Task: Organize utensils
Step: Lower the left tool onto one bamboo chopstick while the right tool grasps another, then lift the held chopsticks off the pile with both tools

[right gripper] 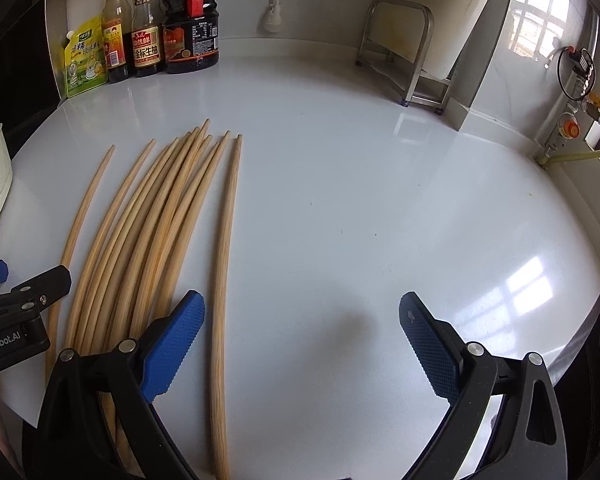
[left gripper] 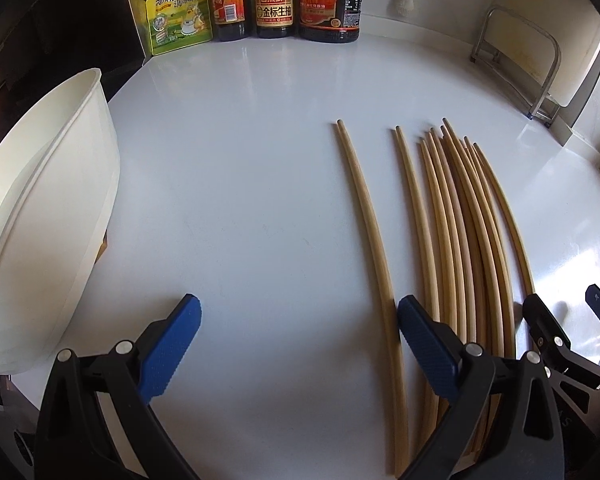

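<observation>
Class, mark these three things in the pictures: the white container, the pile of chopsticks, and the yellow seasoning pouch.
white container (left gripper: 48,216), left wrist view, on its outer side wall.
pile of chopsticks (right gripper: 156,224), right wrist view, mid-length of the bundle.
yellow seasoning pouch (left gripper: 178,16), left wrist view, on its printed front.

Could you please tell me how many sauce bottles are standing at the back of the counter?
3: the slim yellow-capped bottle beside the green pouch, the soy bottle in the middle, and the big dark jug rightmost. None seems hidden.

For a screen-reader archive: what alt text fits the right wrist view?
Wooden chopsticks lie fanned on a white counter, with the open right claw over the near ends, empty. Sauce bottles stand at the back wall, beside a metal rack.
</observation>
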Tool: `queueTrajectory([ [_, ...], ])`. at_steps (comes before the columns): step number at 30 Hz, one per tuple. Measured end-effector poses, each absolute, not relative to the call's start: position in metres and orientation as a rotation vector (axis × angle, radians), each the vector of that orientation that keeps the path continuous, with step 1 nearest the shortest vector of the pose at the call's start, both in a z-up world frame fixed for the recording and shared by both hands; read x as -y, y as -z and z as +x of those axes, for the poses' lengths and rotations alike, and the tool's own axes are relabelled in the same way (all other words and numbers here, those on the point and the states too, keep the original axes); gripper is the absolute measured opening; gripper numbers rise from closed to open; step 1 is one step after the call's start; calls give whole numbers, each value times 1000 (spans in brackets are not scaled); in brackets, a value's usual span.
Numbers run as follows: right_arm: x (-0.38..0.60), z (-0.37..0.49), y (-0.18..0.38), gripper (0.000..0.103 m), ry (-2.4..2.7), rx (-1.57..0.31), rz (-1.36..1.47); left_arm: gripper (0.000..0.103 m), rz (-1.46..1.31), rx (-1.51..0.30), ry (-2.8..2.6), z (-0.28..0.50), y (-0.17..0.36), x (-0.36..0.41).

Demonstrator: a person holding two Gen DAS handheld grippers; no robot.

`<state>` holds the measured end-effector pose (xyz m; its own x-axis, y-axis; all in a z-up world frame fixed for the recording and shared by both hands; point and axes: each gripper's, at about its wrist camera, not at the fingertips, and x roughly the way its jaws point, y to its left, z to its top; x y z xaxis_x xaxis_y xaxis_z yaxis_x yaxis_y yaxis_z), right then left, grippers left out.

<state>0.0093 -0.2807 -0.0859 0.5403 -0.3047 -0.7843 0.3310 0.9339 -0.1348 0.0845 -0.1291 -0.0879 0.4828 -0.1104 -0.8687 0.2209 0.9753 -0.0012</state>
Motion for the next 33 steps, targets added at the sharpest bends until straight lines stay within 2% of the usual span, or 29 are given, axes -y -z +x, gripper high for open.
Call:
queueTrajectory([
  [2, 277, 10, 85, 82, 359, -915, 25, 94, 123, -1038, 216, 83, 87, 130],
  [6, 270, 12, 84, 67, 335, -901, 2, 75, 136, -1022, 240, 80, 83, 135],
  [7, 270, 12, 84, 60, 320, -902, 10, 72, 140, -1019, 247, 78, 82, 136],
  [8, 269, 12, 84, 52, 301, -901, 25, 65, 144, -1015, 254, 77, 81, 137],
  [10, 269, 13, 83, 46, 284, -901, 36, 54, 146, -1013, 264, 75, 79, 138],
  [12, 266, 14, 83, 38, 263, -904, 34, 39, 149, -1014, 274, 74, 79, 140],
  [13, 264, 14, 83, 31, 245, -906, 35, 35, 151, -1015, 278, 73, 78, 140],
  [14, 263, 14, 83, 27, 234, -908, 35, 27, 152, -1017, 282, 73, 77, 141],
  [15, 262, 15, 83, 25, 227, -909, 36, 20, 152, -1019, 286, 73, 77, 142],
  [16, 262, 15, 83, 20, 216, -909, 44, 17, 153, -1021, 292, 72, 77, 142],
  [17, 263, 15, 83, 12, 211, -909, 56, 11, 156, -1022, 296, 72, 78, 143],
  [18, 263, 16, 83, 7, 221, -910, 55, 9, 159, -1024, 299, 72, 78, 144],
  [33, 281, 7, 71, 6, 210, -896, 218, 8, 91, -1094, 328, 74, 75, 129],
])
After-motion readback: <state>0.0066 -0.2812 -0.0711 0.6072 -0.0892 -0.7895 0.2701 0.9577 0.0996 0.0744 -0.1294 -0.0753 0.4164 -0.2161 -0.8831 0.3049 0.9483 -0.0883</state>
